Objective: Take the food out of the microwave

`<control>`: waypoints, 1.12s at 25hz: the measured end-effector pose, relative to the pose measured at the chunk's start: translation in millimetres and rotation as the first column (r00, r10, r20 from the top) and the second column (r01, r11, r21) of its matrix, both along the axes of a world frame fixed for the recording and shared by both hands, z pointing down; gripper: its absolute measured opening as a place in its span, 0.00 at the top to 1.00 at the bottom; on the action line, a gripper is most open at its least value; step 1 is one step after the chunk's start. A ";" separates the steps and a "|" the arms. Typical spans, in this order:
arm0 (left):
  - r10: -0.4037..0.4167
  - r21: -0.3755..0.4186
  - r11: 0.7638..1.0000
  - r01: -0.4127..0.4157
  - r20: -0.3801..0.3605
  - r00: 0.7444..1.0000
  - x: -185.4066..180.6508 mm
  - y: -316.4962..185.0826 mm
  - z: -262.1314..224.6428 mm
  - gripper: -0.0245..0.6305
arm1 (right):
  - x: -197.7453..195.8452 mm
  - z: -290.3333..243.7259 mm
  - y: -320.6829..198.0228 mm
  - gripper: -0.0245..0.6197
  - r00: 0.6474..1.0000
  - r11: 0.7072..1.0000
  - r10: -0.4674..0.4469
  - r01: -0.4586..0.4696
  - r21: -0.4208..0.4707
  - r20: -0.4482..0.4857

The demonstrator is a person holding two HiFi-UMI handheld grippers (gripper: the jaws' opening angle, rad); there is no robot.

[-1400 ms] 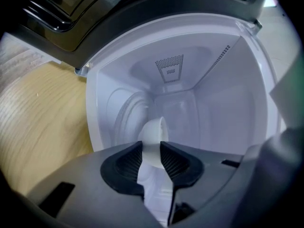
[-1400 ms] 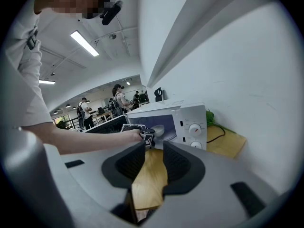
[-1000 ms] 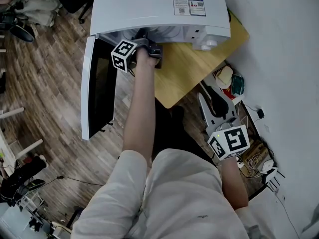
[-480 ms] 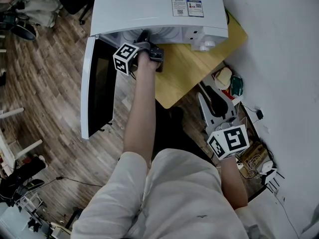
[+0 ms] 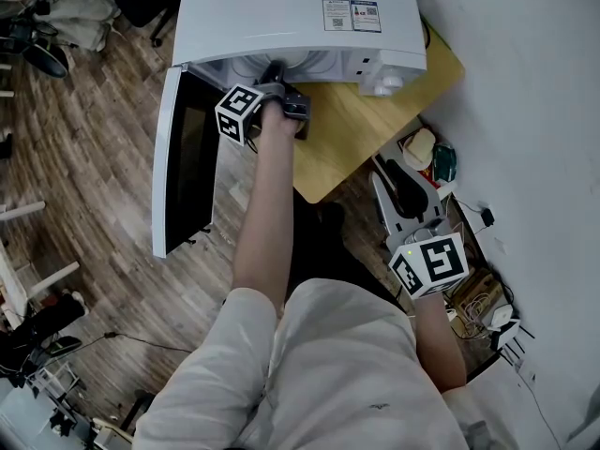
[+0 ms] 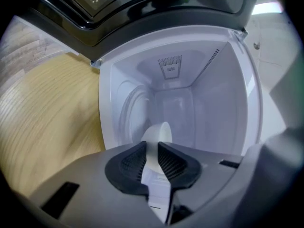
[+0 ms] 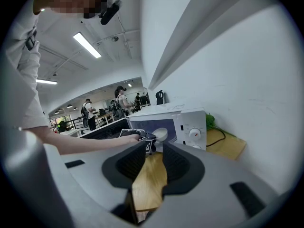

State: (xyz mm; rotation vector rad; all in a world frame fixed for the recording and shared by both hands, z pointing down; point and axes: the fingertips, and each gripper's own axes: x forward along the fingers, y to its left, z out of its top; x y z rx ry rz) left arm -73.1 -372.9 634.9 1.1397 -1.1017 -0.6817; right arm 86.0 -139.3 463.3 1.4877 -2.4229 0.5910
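Note:
The white microwave [image 5: 281, 17] stands on the wooden table [image 5: 356, 129] with its door [image 5: 183, 172] swung open to the left. My left gripper [image 5: 272, 71] reaches into the cavity. A white bowl [image 6: 159, 131] sits inside, and its rim stands between the left gripper's [image 6: 152, 159] pads while the jaws are closing on it. The right gripper view shows the same bowl [image 7: 160, 134] behind the left gripper [image 7: 142, 138]. My right gripper [image 5: 392, 174] hangs low at the right, off the table. The right gripper [image 7: 153, 163] is open with nothing between its jaws.
The microwave's dials [image 7: 195, 133] are on its right front. Cables and small clutter [image 5: 478, 298] lie on the floor by the white wall at the right. Yellow and green items [image 5: 433, 153] sit below the table's edge. People [image 7: 118, 101] stand far behind.
The left gripper has stayed at the microwave's mouth and has hardly moved. The right gripper has kept still.

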 end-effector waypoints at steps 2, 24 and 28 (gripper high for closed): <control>-0.001 0.001 1.000 0.001 0.002 1.000 -0.8 3.4 -2.5 0.86 | -0.3 -2.0 -0.2 0.81 1.000 1.000 -0.002 0.002 0.006 0.004; 0.040 -0.024 0.999 -0.038 0.054 0.998 3.9 97.1 -39.1 0.88 | -4.5 -35.7 18.0 0.82 0.997 0.995 -0.055 0.050 0.092 0.054; 0.042 -0.025 0.999 -0.041 0.045 0.998 6.3 120.1 -49.9 0.88 | -6.3 -38.3 21.9 0.82 0.996 0.992 -0.075 0.069 0.107 0.053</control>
